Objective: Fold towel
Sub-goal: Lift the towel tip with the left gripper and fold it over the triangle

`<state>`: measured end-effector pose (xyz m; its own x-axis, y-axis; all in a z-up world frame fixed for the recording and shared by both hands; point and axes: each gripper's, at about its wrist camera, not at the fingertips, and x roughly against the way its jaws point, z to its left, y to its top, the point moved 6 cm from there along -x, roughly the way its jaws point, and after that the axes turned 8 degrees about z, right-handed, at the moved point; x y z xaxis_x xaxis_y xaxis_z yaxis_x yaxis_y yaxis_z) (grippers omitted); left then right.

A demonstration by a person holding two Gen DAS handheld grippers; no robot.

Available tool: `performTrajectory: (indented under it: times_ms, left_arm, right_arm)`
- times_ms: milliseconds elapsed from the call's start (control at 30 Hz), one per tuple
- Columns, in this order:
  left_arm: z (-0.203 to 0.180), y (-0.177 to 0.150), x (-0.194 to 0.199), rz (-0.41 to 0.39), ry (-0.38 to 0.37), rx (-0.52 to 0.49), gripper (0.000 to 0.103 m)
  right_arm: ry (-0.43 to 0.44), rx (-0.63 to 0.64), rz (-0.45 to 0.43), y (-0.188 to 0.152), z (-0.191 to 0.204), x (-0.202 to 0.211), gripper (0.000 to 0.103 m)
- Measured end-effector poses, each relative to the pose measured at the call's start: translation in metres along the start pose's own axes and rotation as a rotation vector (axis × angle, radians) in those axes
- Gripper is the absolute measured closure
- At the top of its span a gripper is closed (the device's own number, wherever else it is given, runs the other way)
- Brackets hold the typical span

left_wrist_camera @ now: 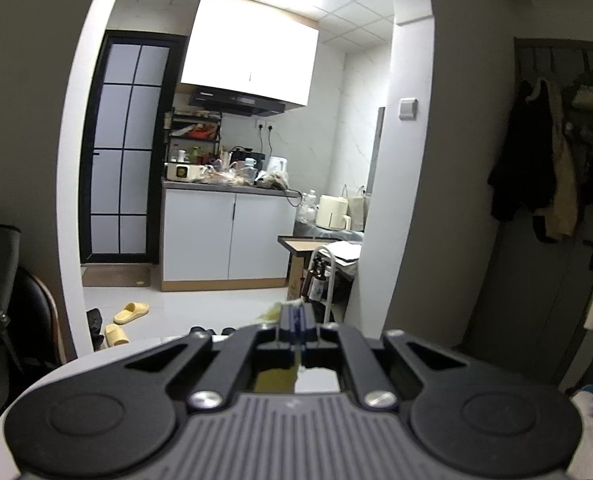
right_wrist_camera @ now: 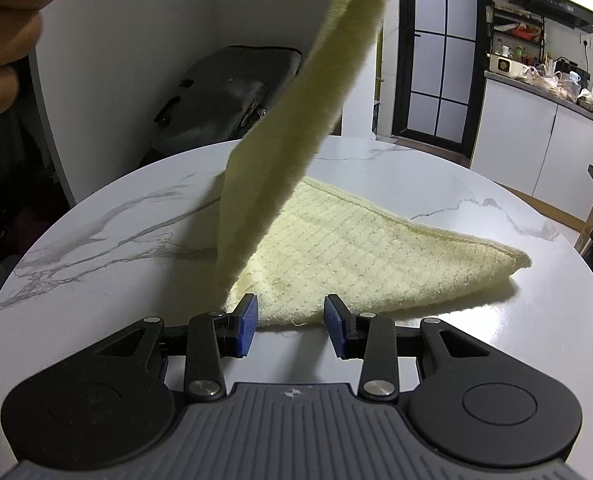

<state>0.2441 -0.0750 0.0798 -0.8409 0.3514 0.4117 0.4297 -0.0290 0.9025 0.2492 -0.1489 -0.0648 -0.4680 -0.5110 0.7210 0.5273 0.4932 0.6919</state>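
Towel point(right_wrist_camera: 336, 248), pale yellow with a waffle weave, lies on the round white marble tabletop point(right_wrist_camera: 96, 224) straight ahead of the right tool point(right_wrist_camera: 291, 322). Most of the cloth rests flat in a rough triangle whose far point reaches toward the right rim of the tabletop. Its near edge sits just in front of the right tool's blue pads point(right_wrist_camera: 248, 320), between them and slightly beyond, with the left pad touching or almost touching the cloth. The right tool is released, its pads standing well apart with nothing between them.

One part of the towel rises off the tabletop from a spot near the left pad and runs as a taut strip up and to the right, out of the top of the right wrist view. In the left wrist view the left tool point(left_wrist_camera: 296, 326) is clenched on that cloth: its pads are pressed together with a sliver of yellow towel point(left_wrist_camera: 274, 312) poking out at the tips, and more yellow shows through the gap in the linkage beneath. The left tool is raised and looks out level across the room, with only the rim of the tabletop point(left_wrist_camera: 96, 360) showing under it.

A hand point(right_wrist_camera: 0, 52) shows at the upper left corner of the right wrist view. A dark bag point(right_wrist_camera: 224, 96) stands behind the tabletop against the white wall.
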Motion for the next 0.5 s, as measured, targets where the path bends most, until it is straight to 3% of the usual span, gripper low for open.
performTrajectory:
  times_ms: [300, 500]
  left_arm:
    - [-0.012, -0.009, -0.039, 0.062, -0.035, -0.027, 0.101]
    - [-0.016, -0.016, -0.058, 0.087, -0.046, -0.037, 0.101]
  right_arm:
    - [0.002, -0.044, 0.012, -0.004, -0.011, 0.006, 0.062]
    - [0.003, -0.079, -0.031, -0.008, -0.027, 0.032, 0.062]
